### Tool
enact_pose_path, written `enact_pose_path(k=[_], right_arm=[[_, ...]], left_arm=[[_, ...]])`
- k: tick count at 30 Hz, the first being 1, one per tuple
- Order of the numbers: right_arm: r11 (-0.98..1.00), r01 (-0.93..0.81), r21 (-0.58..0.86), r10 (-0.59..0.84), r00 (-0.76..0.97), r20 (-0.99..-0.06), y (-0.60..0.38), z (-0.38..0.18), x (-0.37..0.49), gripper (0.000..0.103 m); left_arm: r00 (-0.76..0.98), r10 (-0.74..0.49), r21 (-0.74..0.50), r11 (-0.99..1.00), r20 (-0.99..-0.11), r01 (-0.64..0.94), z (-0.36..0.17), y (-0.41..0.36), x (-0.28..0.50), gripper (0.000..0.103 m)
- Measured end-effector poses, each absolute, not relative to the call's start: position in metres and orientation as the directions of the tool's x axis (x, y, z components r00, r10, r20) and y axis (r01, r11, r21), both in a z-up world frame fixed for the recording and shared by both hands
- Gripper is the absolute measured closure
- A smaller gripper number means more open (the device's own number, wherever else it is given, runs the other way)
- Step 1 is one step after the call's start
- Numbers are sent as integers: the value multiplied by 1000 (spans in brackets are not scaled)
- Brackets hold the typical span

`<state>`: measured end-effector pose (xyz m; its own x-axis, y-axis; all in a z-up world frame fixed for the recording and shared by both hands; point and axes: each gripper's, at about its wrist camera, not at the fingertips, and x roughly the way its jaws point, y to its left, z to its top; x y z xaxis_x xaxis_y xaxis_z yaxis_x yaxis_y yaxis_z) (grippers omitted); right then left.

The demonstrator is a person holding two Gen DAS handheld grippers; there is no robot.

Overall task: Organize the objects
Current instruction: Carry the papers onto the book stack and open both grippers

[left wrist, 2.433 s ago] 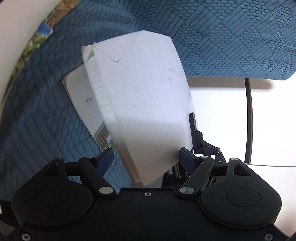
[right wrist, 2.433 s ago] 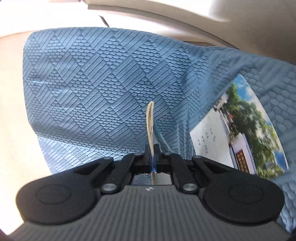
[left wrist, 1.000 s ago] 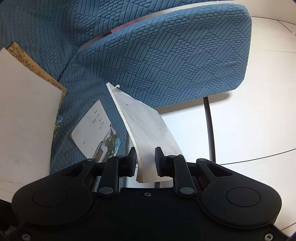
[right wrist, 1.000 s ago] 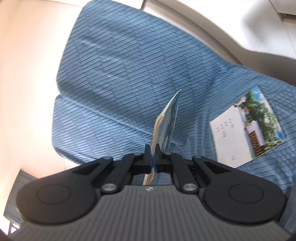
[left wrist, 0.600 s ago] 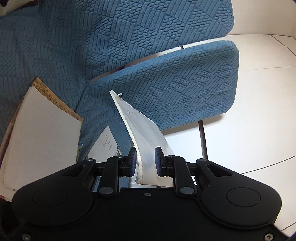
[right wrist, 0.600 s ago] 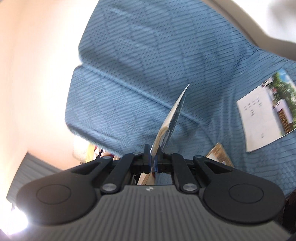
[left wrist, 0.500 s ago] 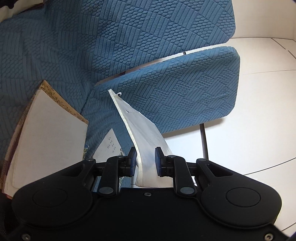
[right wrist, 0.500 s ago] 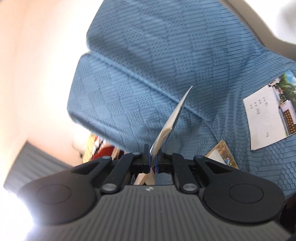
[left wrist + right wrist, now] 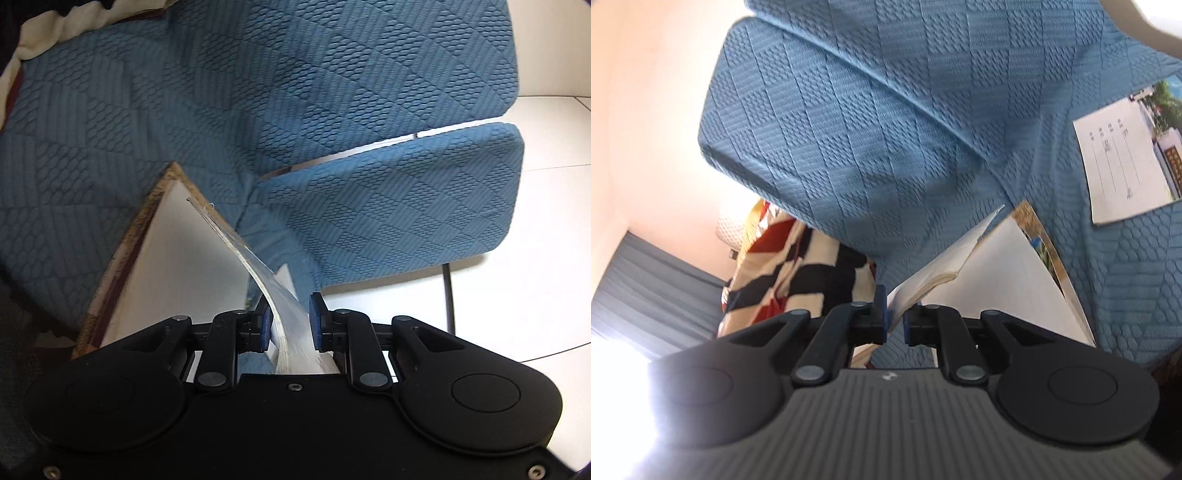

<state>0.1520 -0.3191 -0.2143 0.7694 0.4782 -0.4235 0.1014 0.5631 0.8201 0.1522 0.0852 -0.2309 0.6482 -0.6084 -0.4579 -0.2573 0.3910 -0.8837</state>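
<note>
My left gripper (image 9: 290, 323) is shut on a white booklet (image 9: 255, 266) that curves up and to the left from its pads. Behind it a large white-backed book (image 9: 166, 273) with a brown patterned edge lies on the blue quilted sofa (image 9: 332, 92). My right gripper (image 9: 894, 323) has its jaws opening. A thin booklet (image 9: 942, 258) still stands between them, leaning right onto that large book (image 9: 1004, 273), and its pages fan apart. A leaflet with a garden photo (image 9: 1123, 155) lies on the sofa at the far right.
A red, black and cream chequered cloth (image 9: 783, 266) hangs beside the sofa arm, with a grey blind (image 9: 646, 291) below it. White floor tiles (image 9: 524, 302) and a black cable (image 9: 448, 295) lie past the seat cushion (image 9: 406, 221). A cream blanket (image 9: 55, 26) sits at the top left.
Both grippers swung across the sofa toward the large white-backed book, which now fills more of each view. The right jaws have parted a little and the thin booklet has tipped to the right.
</note>
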Motion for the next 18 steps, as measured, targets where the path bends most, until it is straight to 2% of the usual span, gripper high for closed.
enact_pose_path(k=[13,18], right_arm=[[614,136,778,498,697,-515,-305,-254,142,89],[590,154,792,519,679,-519,-305,-266,138,86]], left_arm=[[563,-567,-797,479,-601,-368,-274,80,139,84],[546,-548,-771,504,-633,-388,-278,77,139,84]])
